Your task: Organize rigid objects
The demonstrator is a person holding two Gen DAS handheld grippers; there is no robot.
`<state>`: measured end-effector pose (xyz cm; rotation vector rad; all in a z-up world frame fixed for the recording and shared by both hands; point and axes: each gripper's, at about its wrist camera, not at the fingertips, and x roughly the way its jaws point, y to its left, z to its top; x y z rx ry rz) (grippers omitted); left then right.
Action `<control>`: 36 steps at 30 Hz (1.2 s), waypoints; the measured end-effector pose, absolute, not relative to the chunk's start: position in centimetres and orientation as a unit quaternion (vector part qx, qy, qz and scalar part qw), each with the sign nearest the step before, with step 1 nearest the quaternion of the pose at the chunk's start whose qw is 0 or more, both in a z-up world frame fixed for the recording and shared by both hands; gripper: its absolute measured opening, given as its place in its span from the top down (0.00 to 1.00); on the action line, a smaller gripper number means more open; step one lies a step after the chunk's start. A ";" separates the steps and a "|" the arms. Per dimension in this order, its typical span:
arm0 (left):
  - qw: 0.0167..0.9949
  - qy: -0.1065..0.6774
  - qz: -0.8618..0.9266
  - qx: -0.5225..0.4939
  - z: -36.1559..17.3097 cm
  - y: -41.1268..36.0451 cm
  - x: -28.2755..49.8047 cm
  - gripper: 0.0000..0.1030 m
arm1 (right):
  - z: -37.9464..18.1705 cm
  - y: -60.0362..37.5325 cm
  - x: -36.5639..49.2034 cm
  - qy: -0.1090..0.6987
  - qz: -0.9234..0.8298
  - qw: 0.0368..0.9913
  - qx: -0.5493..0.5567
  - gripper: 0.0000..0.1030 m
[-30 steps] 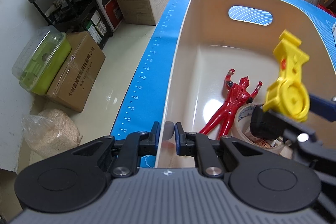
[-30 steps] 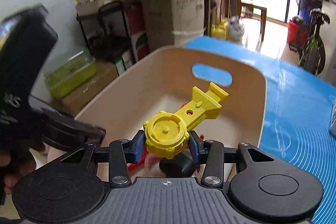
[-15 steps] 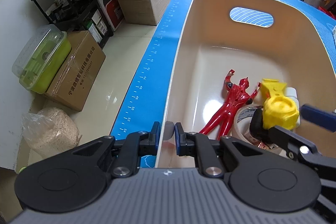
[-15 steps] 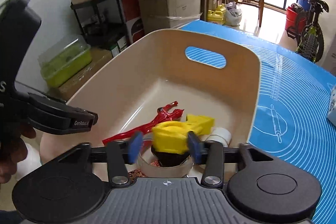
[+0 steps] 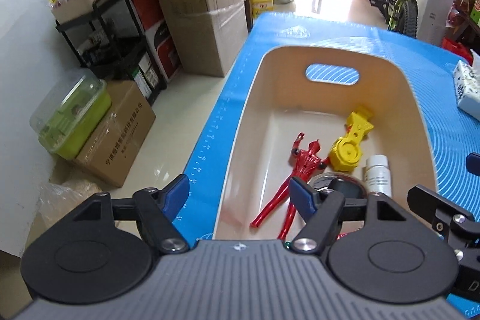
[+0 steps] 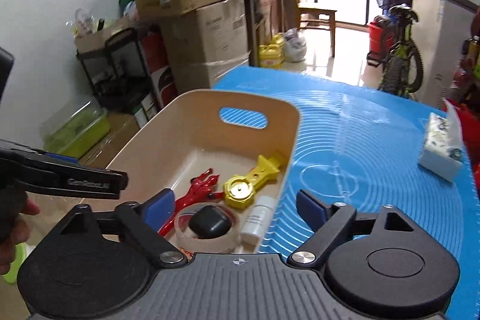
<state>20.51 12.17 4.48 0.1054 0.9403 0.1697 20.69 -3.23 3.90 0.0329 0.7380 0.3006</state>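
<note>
Right gripper (image 6: 235, 204): my jaws opening, nothing between them.
Left gripper (image 5: 240, 194): opening, empty.
Yellow toy (image 6: 252, 180): flat in bin (image 6: 292, 146), handle toward one o'clock.

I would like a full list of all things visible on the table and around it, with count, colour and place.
bin: 1, beige, on mat
mat: 1, blue, covers table
figure: 1, red, in bin
launcher toy: 1, yellow, in bin
tape roll: 1, clear, in bin
case: 1, black, inside tape roll
bottle: 1, white, in bin
tissue pack: 1, white, on mat
cardboard boxes: several, brown, by wall
bicycle: 1, green-black, behind table
left gripper: jaws opening, nothing between
right gripper: jaws opening, nothing between
</note>
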 end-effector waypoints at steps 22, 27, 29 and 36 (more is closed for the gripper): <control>0.919 0.388 0.061 0.045 11.5 7.0 9.4 0.20 | 11.2 -9.4 8.8 0.303 0.091 0.948 0.013 0.05; 0.925 0.373 0.052 0.042 11.7 5.5 6.7 0.13 | 11.9 -10.8 6.2 0.294 0.083 0.952 0.008 0.04; 0.925 0.374 0.048 0.039 11.5 5.0 5.8 0.13 | 11.8 -11.3 5.1 0.292 0.079 0.953 0.003 0.04; 0.924 0.377 0.033 0.046 10.4 3.6 3.4 0.13 | 10.8 -12.7 2.2 0.295 0.068 0.953 0.005 0.04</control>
